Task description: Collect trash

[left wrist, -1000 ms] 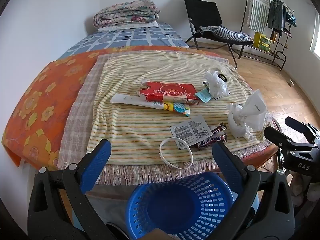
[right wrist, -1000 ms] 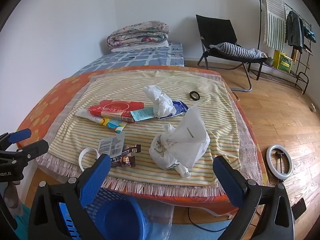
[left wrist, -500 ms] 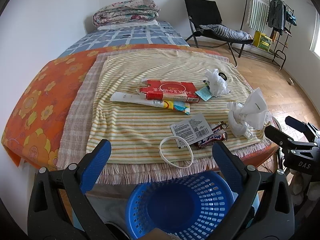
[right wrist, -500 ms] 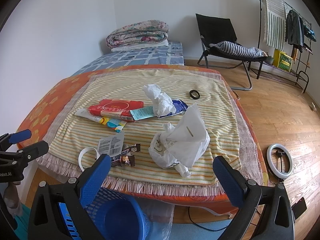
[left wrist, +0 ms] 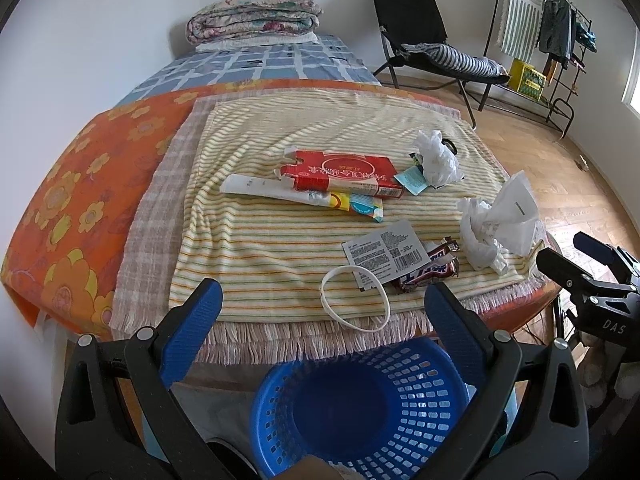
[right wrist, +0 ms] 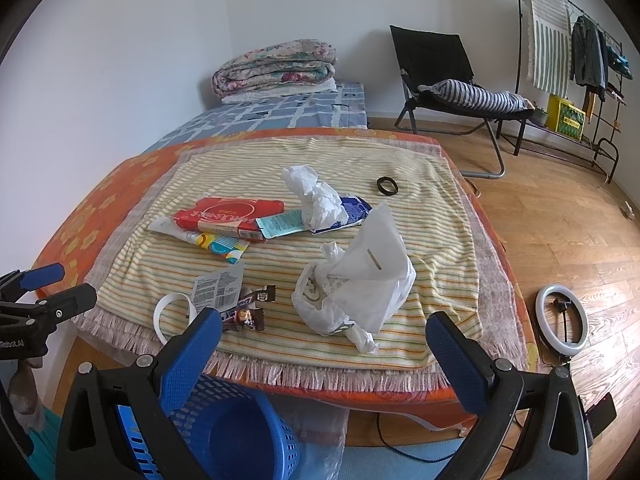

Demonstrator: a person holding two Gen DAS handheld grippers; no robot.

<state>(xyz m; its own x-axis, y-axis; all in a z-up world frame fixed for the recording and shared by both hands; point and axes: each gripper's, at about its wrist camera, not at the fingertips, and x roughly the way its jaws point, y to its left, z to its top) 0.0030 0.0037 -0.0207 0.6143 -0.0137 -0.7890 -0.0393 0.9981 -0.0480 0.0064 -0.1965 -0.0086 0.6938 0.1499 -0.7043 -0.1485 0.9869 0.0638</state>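
Trash lies on a striped towel (left wrist: 280, 240) over the bed: a red box (left wrist: 340, 174), a white tube (left wrist: 304, 196), a printed label (left wrist: 384, 252), a chocolate wrapper (left wrist: 426, 274), a white ring (left wrist: 354, 304), crumpled tissue (left wrist: 436, 156) and a white plastic bag (left wrist: 496, 224). An empty blue basket (left wrist: 360, 404) stands on the floor below the bed edge. My left gripper (left wrist: 324, 312) hovers open above the basket, short of the ring. My right gripper (right wrist: 324, 340) is open just before the plastic bag (right wrist: 356, 284), with nothing between its fingers.
A folded quilt (left wrist: 254, 12) sits at the bed's far end. A black folding chair (right wrist: 444, 76), a clothes rack (right wrist: 576, 60) and a ring light (right wrist: 562, 320) on the wooden floor stand to the right. A small black ring (right wrist: 387, 186) rests on the towel.
Both grippers have drifted very slightly toward the bed; nothing on the towel has moved and both stay open.
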